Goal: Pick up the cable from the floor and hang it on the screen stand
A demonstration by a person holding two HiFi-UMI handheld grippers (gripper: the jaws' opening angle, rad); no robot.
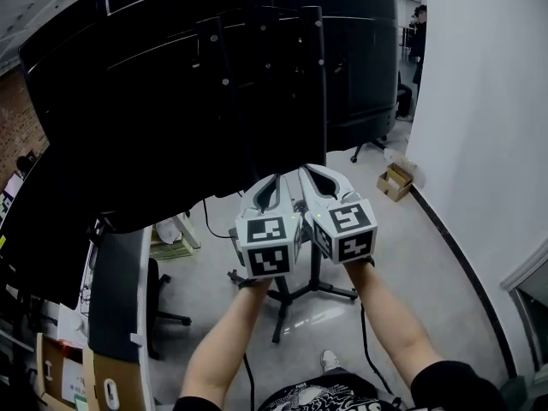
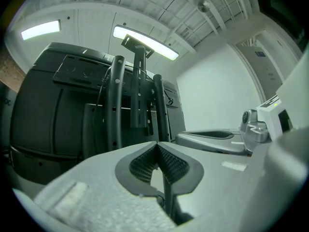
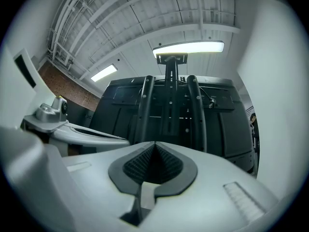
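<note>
Both forearms reach forward and up. The left gripper [image 1: 272, 185] and right gripper [image 1: 313, 176] are held side by side and nearly touching, their black-and-white marker cubes facing the head camera. The tips point at the upright posts of the screen stand [image 1: 313, 75]. Left jaws: pressed together, nothing between them. Right jaws: likewise closed and empty. A thin black cable [image 1: 363, 341] lies on the floor [image 1: 445, 264] beside the right forearm, near the stand's base legs and well apart from both grippers.
</note>
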